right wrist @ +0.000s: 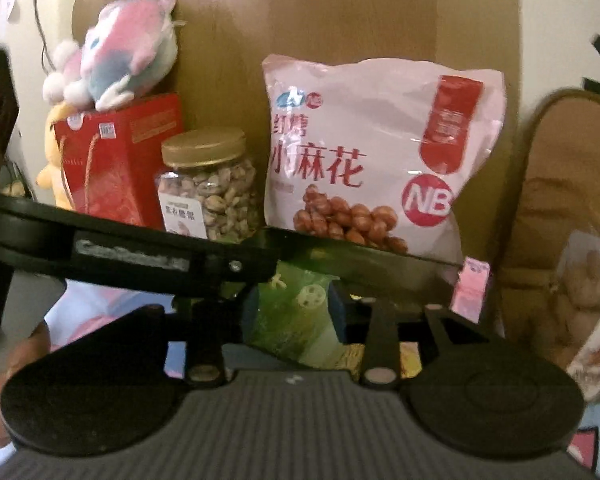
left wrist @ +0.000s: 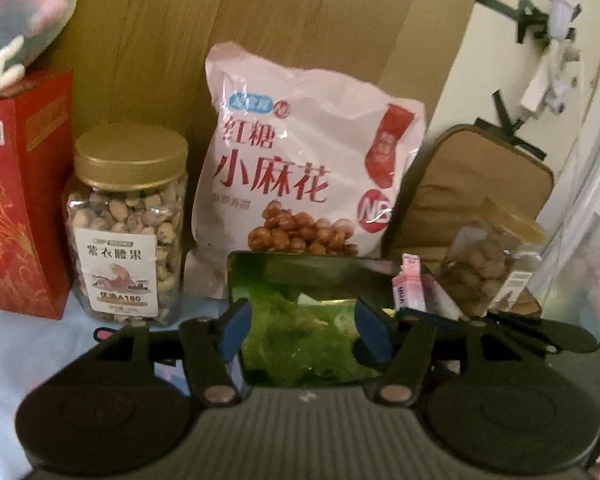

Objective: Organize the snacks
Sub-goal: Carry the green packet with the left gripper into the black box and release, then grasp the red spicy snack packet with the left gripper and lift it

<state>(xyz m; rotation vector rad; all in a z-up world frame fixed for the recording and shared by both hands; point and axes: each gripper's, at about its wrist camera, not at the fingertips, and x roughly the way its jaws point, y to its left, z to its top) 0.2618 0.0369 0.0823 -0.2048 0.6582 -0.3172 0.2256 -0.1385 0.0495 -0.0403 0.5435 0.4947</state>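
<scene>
A green snack packet (left wrist: 300,340) sits pinched between the blue pads of the left gripper (left wrist: 298,332), and the right gripper (right wrist: 294,312) clamps the same green packet (right wrist: 296,316) from its own side. Straight beyond both pairs of jaws leans a pink bag of brown-sugar twists (left wrist: 300,160). Left of the jaws stands a gold-lidded nut jar (left wrist: 126,224), then a red gift box (left wrist: 20,200); right of them lies a second, tilted nut jar (left wrist: 488,264).

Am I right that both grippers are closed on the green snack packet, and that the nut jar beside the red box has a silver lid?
Not quite: the nut jar has a gold lid, as the left wrist view shows. The rest holds: left gripper and right gripper both clamp the green snack packet, beside the red box.
</scene>
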